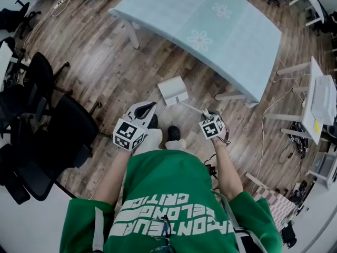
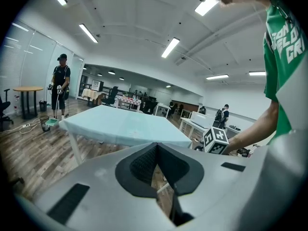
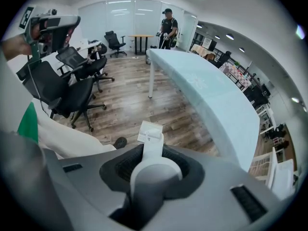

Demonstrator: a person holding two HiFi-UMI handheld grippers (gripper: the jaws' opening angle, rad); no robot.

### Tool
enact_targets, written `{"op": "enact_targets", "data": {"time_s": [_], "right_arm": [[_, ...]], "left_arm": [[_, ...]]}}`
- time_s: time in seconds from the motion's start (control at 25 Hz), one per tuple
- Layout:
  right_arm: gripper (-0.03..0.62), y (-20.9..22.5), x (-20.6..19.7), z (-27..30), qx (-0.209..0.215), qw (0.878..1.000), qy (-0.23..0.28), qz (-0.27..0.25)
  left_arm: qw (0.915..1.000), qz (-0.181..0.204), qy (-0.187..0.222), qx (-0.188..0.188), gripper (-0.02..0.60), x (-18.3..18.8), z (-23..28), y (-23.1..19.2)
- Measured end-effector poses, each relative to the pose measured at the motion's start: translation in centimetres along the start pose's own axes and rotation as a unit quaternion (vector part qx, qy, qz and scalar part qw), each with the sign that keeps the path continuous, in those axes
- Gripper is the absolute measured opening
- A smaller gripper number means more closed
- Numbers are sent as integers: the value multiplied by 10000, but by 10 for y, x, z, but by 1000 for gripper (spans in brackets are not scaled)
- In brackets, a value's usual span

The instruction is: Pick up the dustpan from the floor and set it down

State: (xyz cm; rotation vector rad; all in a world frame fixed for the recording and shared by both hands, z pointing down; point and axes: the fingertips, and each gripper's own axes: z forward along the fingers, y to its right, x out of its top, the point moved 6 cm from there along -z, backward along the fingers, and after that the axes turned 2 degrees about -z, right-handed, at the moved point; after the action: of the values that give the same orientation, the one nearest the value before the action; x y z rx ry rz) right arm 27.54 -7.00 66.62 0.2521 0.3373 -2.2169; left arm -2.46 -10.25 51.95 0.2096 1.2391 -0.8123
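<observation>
A white dustpan (image 1: 172, 90) with a long white handle is over the wood floor in front of the person's feet; I cannot tell whether its pan touches the floor. My right gripper (image 1: 208, 114) points steeply down and is shut on the top of the handle. In the right gripper view the handle (image 3: 153, 163) runs out between the jaws to the pan (image 3: 149, 132). My left gripper (image 1: 149, 108) hangs to the left of the dustpan, apart from it. Its pads (image 2: 144, 162) meet at the tip with nothing between them.
A long table with a pale teal cloth (image 1: 210, 30) stands just beyond the dustpan. Black office chairs (image 1: 58, 136) crowd the left. A white desk (image 1: 321, 104) and floor cables (image 1: 268, 115) are at the right. Other people (image 2: 59, 88) stand far off.
</observation>
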Motion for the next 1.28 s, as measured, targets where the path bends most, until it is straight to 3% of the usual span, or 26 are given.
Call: {"op": "enact_targets", "data": {"time_s": [0.44,1.28], "right_arm": [[118,-5,33,43,181,9992,-333,-92],[118,-16,141,121,415,9949,-750,-537]], "left_arm": [[9996,-143,34,246,2,-5,-15,-27],[9960,-384,113,797,2,-10,-42,-102]]}}
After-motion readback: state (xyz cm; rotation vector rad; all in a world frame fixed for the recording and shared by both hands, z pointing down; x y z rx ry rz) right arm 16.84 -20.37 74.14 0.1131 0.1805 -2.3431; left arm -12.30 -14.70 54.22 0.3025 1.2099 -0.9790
